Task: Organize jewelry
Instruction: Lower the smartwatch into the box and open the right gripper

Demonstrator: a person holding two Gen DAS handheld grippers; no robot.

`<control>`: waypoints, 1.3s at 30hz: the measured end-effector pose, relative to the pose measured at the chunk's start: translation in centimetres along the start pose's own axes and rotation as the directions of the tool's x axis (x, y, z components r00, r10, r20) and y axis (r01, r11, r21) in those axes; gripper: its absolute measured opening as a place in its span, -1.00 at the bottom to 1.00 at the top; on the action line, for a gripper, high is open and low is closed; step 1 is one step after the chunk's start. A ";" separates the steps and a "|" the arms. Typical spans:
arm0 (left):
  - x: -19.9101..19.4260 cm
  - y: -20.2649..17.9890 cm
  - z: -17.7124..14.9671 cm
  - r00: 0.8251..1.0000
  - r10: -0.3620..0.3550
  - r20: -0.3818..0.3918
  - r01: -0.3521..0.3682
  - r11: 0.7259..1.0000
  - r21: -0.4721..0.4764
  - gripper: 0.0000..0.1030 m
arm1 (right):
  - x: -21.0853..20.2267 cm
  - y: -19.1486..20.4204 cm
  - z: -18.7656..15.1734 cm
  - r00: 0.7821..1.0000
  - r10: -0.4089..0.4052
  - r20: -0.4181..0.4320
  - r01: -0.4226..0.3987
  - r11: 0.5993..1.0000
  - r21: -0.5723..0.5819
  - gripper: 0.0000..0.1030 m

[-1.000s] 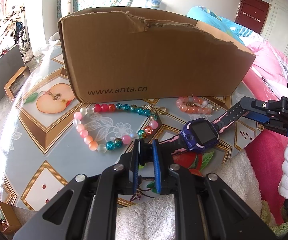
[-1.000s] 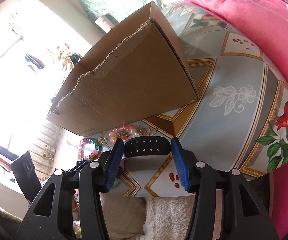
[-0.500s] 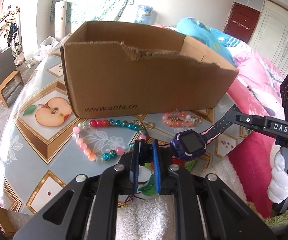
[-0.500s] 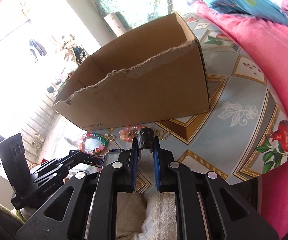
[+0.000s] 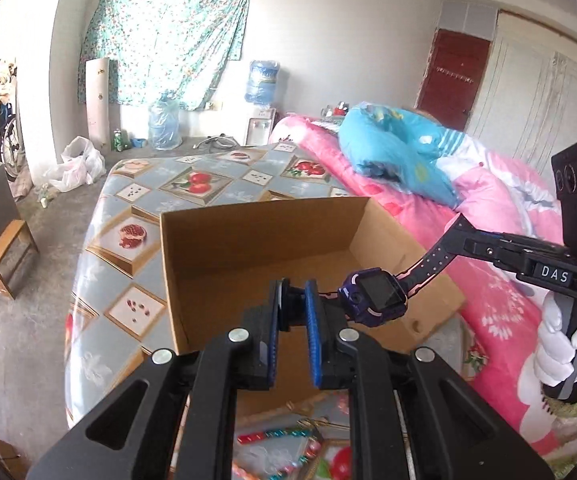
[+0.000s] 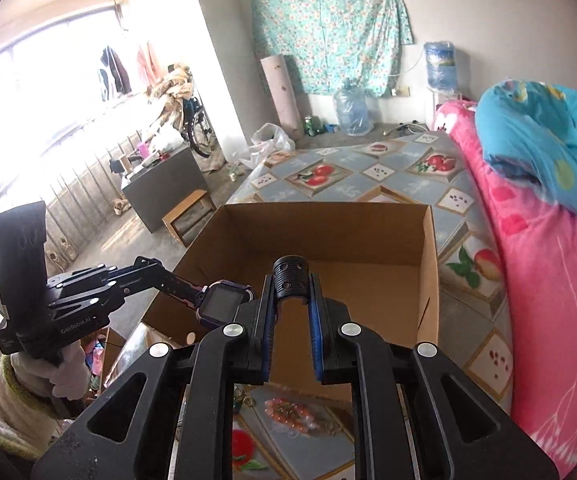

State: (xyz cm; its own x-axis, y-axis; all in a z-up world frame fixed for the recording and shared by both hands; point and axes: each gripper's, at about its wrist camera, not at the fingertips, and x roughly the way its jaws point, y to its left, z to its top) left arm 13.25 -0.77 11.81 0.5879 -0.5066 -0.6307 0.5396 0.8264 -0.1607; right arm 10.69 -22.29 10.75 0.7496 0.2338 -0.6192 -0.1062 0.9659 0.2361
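A purple watch (image 5: 376, 296) with black-and-pink straps hangs stretched between my two grippers, above the open cardboard box (image 5: 216, 280). My left gripper (image 5: 293, 312) is shut on one strap end. My right gripper (image 6: 290, 312) is shut on the other strap end, which sticks up between its pads; the watch face also shows in the right wrist view (image 6: 222, 304). The box (image 6: 428, 280) looks empty inside. A bead necklace (image 5: 276, 438) and a pink bead bracelet (image 6: 288, 410) lie on the table in front of the box.
The table has a fruit-patterned cloth (image 5: 128, 240). A pink blanket (image 6: 548, 280) and a blue pillow (image 5: 396, 152) lie on the bed to the right. A small wooden stool (image 5: 6, 256) stands on the floor to the left.
Both grippers have risen with the watch from table level to above the box opening. The right gripper, open one second ago, has closed on the strap.
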 end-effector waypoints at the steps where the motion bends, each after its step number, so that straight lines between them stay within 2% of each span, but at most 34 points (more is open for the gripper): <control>1: 1.4 0.5 1.2 0.999 0.015 -0.034 -0.014 1.000 0.005 -0.78 | 1.8 -0.6 1.1 0.999 -0.005 -0.042 0.005 1.000 0.000 -0.74; 4: 6.0 2.5 3.6 0.986 0.047 -0.160 -0.047 0.999 0.004 -0.78 | 7.4 -2.2 3.4 0.984 -0.040 -0.175 0.040 0.999 -0.004 -0.74; 7: 10.0 3.3 5.1 0.967 0.100 -0.233 -0.090 0.995 0.050 -0.77 | 11.6 -3.1 4.7 0.958 -0.085 -0.275 0.079 0.996 -0.035 -0.71; 9: 12.0 3.7 5.6 0.951 0.130 -0.282 -0.115 0.991 0.069 -0.76 | 13.7 -3.5 5.0 0.936 -0.106 -0.335 0.096 0.994 -0.047 -0.61; 11: 13.1 4.1 5.6 0.940 0.165 -0.300 -0.145 0.986 0.088 -0.69 | 15.0 -4.1 4.9 0.920 -0.128 -0.371 0.116 0.992 -0.055 -0.39; 12: 13.6 4.4 5.5 0.934 0.183 -0.307 -0.162 0.982 0.093 -0.66 | 15.3 -4.1 4.9 0.914 -0.142 -0.381 0.126 0.990 -0.067 -0.37; 14: 13.7 4.9 5.4 0.938 0.166 -0.306 -0.152 0.986 0.068 -0.57 | 15.2 -4.2 4.8 0.909 -0.167 -0.381 0.149 0.986 -0.077 -0.25; 16: 13.5 5.3 5.1 0.944 0.139 -0.299 -0.134 0.990 0.036 -0.37 | 14.8 -4.5 5.1 0.914 -0.187 -0.361 0.168 0.982 -0.083 -0.25; 18: 12.7 5.7 5.2 0.952 0.134 -0.277 -0.136 0.991 0.011 -0.36 | 14.5 -5.1 5.3 0.914 -0.192 -0.356 0.179 0.981 -0.070 -0.25; 22: 9.7 6.4 5.3 0.972 0.145 -0.186 -0.152 0.988 -0.023 -0.35 | 13.1 -5.3 5.4 0.921 -0.193 -0.337 0.183 0.981 -0.062 -0.25; 26: 5.3 7.9 4.4 0.982 0.169 -0.080 -0.176 0.980 -0.094 -0.20 | 13.1 -4.6 5.5 0.921 -0.177 -0.348 0.158 0.984 -0.083 -0.25; 30: 2.4 9.2 1.6 0.983 0.182 -0.028 -0.184 0.964 -0.192 -0.12 | 15.5 -3.3 4.8 0.894 -0.116 -0.433 0.087 0.993 -0.086 -0.31; 33: 1.8 9.5 -0.7 0.983 0.178 -0.046 -0.183 0.954 -0.238 -0.12 | 17.9 -2.0 4.0 0.858 -0.110 -0.502 0.051 0.990 -0.129 -0.42; 36: 2.1 9.6 -2.5 0.989 0.133 -0.064 -0.146 0.948 -0.282 -0.12 | 19.8 -1.7 3.3 0.817 -0.114 -0.565 0.044 0.990 -0.136 -0.46; 39: 2.9 9.2 -3.5 0.992 0.097 -0.084 -0.118 0.947 -0.299 -0.12 | 21.1 -1.9 2.9 0.790 -0.123 -0.600 0.055 0.990 -0.131 -0.46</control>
State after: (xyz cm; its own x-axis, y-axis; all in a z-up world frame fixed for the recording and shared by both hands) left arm 17.80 6.18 5.86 0.5846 -0.4014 -0.7051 0.2611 0.9159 -0.3049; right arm 28.58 -19.50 -0.59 0.2136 0.1327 -0.9679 -0.1496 0.9835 0.1018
